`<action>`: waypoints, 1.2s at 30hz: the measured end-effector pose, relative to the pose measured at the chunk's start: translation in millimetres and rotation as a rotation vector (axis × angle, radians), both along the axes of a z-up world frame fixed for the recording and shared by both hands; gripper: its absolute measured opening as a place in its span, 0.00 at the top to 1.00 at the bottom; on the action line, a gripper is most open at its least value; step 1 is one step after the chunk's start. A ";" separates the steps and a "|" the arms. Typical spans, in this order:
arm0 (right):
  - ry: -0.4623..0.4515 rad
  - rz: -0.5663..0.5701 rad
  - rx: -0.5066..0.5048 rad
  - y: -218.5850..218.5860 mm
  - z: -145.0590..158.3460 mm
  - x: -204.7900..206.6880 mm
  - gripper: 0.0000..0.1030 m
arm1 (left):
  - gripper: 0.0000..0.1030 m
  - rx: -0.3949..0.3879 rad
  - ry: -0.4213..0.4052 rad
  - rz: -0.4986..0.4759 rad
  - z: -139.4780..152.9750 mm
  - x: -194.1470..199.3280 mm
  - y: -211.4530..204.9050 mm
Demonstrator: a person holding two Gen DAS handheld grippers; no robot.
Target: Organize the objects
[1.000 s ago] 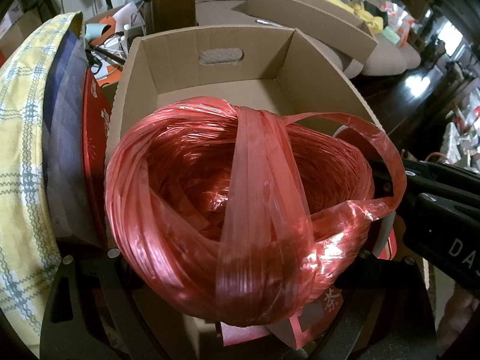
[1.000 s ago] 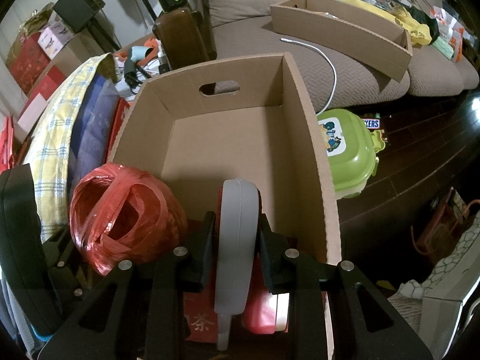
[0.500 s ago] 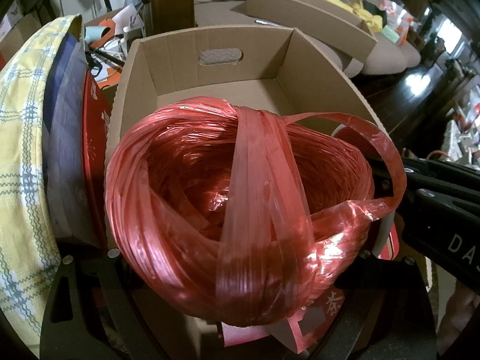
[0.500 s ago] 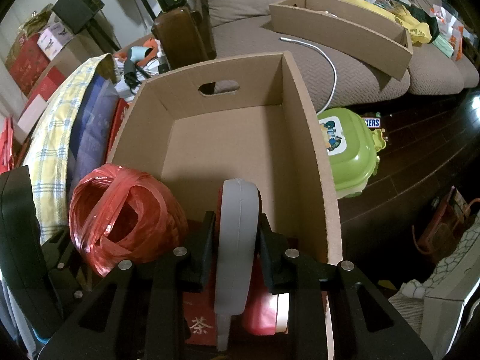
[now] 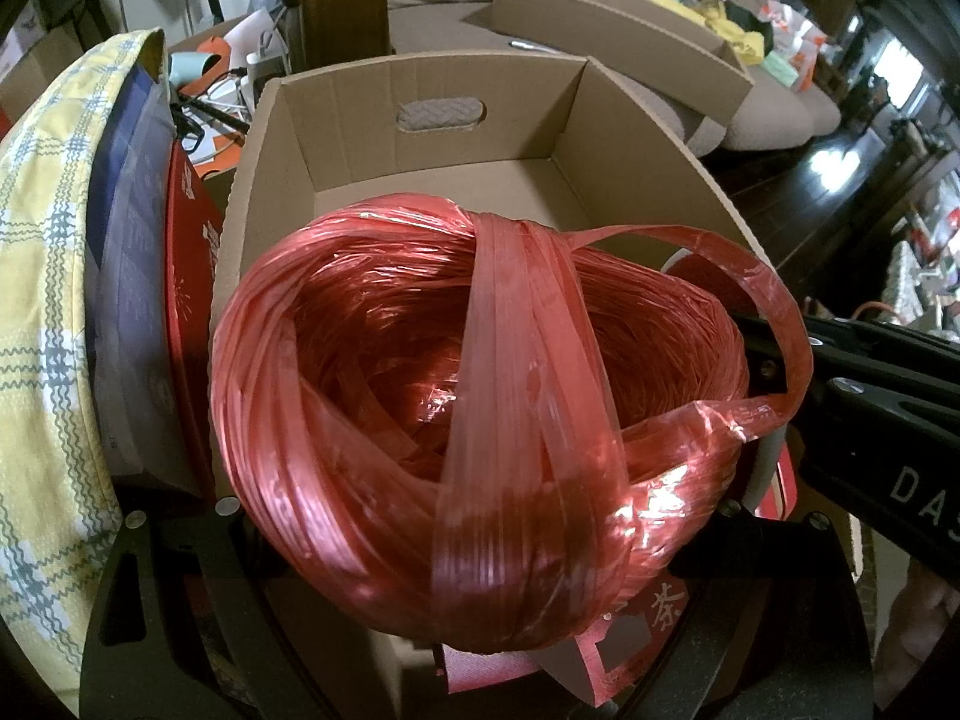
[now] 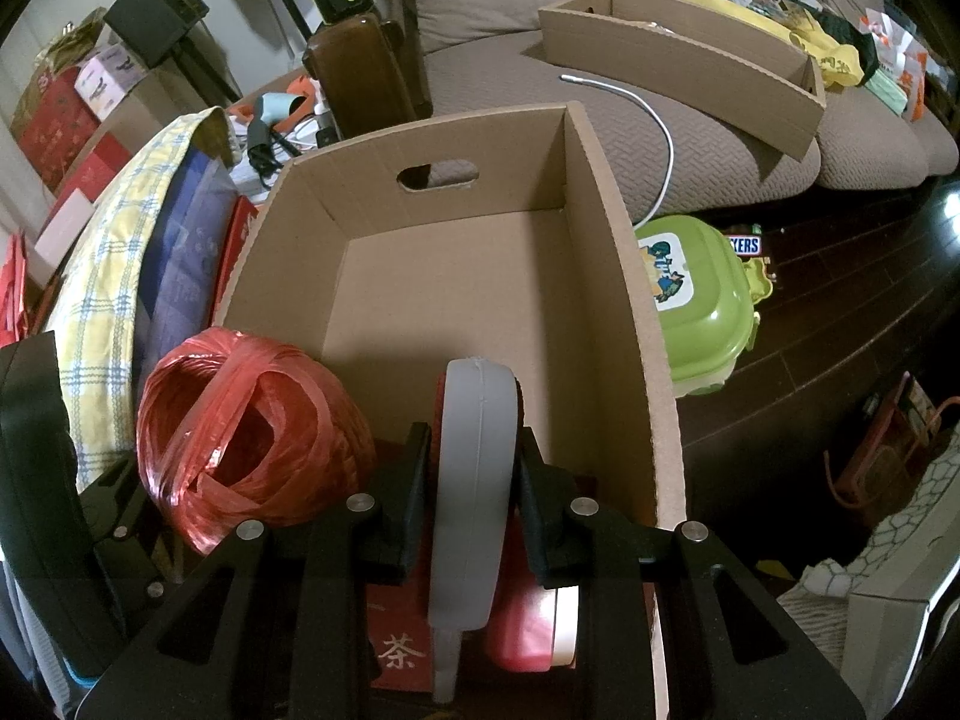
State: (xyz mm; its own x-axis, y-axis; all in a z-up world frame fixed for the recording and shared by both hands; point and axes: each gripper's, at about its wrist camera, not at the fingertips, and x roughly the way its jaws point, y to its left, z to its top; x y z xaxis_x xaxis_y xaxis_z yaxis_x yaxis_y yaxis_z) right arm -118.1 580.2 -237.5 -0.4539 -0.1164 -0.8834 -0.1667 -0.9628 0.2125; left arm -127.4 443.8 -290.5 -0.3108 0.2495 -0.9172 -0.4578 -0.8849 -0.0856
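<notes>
The right gripper (image 6: 474, 495) has its jaws drawn in to a narrow gap and pressed on both flat faces of a grey-white disc-shaped holder (image 6: 474, 468), held on edge with its stem pointing back toward the camera; red packets with a tea character lie just under it at the near end of the cardboard box (image 6: 606, 252). The left gripper (image 5: 480, 516) carries the ball of red plastic twine (image 5: 468, 420), which bulges across the whole span between its fingers; the jaws stand wide and appear to be closed on the ball's sides, though the pads themselves are hidden behind it. A loose tail of twine loops out to the right toward the right gripper's black body. Both loads hang over the near edge of the box, the twine at its near left corner, the holder near its right wall. Compared with a second ago nothing has shifted: same grips, same positions, same empty floor toward the far wall with the handle cut-out. That stillness suggests a pause before release, with neither item yet set down. Outside the left wall stand red flat boxes (image 5: 192, 300) and a yellow checked cloth (image 5: 48, 300); a green lidded tub (image 6: 696, 300) sits beside the right wall.
</notes>
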 end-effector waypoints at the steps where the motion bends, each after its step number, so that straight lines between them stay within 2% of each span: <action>1: 0.000 0.000 0.000 0.0 0.0 0.0 0.74 | 0.09 0.001 -0.001 0.000 -0.1 0.2 0.0; 36: 0.000 -0.037 -0.017 3.5 -1.6 1.0 0.70 | 0.09 0.035 0.009 0.001 5.7 -2.4 -5.6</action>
State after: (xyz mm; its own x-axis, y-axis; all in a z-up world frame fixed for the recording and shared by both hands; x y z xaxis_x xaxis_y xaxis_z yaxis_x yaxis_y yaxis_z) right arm -117.1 583.7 -239.1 -0.4581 -0.1148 -0.8815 -0.2020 -0.9522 0.2290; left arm -129.8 438.1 -284.8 -0.3191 0.2807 -0.9052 -0.4575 -0.8821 -0.1122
